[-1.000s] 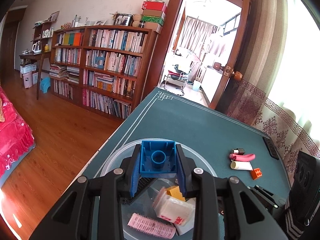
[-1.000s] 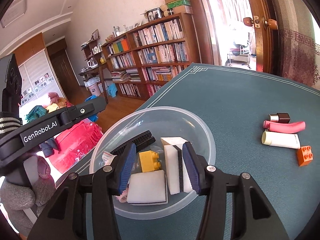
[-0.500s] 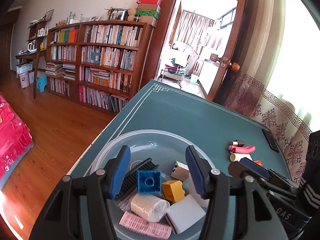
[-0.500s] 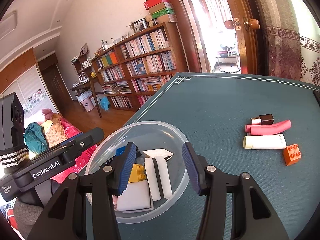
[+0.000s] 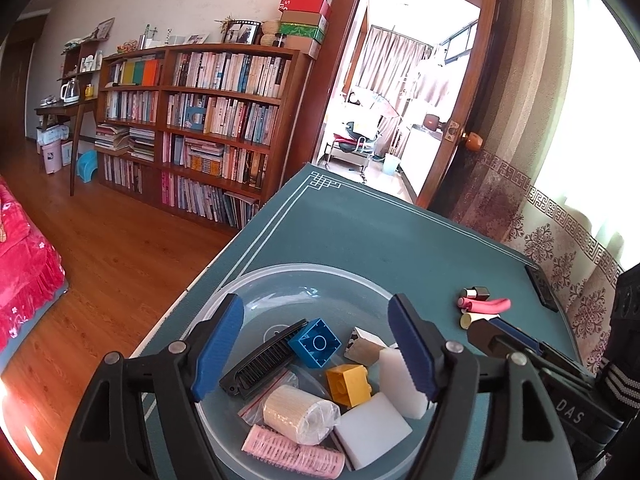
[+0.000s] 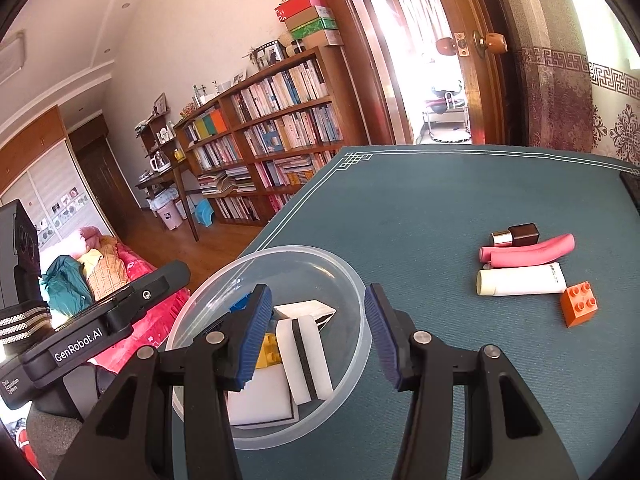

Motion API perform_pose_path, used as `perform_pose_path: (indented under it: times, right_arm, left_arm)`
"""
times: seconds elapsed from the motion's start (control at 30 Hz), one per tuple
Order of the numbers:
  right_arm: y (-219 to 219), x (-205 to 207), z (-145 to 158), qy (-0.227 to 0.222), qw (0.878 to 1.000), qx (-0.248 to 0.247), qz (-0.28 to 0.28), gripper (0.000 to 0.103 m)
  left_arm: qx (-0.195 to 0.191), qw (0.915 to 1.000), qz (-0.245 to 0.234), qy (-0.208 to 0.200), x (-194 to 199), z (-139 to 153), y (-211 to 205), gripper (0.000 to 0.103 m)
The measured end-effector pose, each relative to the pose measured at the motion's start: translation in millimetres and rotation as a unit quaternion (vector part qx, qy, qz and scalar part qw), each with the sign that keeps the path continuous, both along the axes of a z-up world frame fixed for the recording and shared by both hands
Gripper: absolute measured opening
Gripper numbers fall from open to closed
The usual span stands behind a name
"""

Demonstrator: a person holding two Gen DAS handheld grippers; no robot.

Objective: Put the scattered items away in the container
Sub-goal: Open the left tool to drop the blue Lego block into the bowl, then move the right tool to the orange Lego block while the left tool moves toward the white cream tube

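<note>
Left gripper (image 5: 316,344) spread wide and empty, low in the left wrist frame, hanging over the clear bowl (image 5: 280,276). Inside the bowl, lower centre: blue brick (image 5: 315,342) tilted on the black comb (image 5: 260,362), yellow brick (image 5: 349,384) just right of it, bandage roll (image 5: 298,408) in wrap, pink roller (image 5: 294,451) at the near rim, white sponge (image 5: 370,432) beside it. Second sponge (image 5: 400,380) partly behind the right finger; grey-white wedge (image 5: 362,346) behind that, not identifiable. Near rim of the bowl cut off by the gripper body.

Right of centre in the same frame, on the green table (image 5: 380,232): lipstick (image 5: 476,292), pink tube (image 5: 484,304), only the end of the white tube (image 5: 466,320) showing, the rest hidden by the other gripper's dark body.

Right gripper (image 6: 316,332) likewise spread and empty, low centre of the right wrist frame, over the bowl's (image 6: 348,276) right edge. Left finger (image 6: 252,336) covering most of the yellow brick (image 6: 268,352) and blue brick (image 6: 240,303); comb barely visible. Two sponges seen: one upright (image 6: 304,356), one flat (image 6: 260,398).

Right side of that frame, loose on the table (image 6: 420,200), close together: lipstick (image 6: 516,234), pink tube (image 6: 528,250), white tube (image 6: 520,282), orange brick (image 6: 579,308) touching the tube's end. Dark flat thing (image 6: 632,188) at the far right edge, cut off. Print on the white tube too small to read.
</note>
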State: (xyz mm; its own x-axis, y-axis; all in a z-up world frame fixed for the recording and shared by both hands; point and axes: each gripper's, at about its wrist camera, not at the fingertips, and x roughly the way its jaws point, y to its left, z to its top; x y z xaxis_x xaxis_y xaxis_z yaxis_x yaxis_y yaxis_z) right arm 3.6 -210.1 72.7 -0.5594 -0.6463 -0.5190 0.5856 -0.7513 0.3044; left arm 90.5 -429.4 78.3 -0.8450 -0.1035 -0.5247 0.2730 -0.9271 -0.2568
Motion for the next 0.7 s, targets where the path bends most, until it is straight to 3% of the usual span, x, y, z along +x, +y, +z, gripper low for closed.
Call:
perform_pose_path:
  times: [0.7]
  right_arm:
    - [29.3, -17.6, 2.9, -0.008, 0.999, -0.005, -0.052, 0.052]
  left_arm:
    - [-0.025, 0.9992, -0.032, -0.007, -7.3, 2.5, 27.5, 0.08]
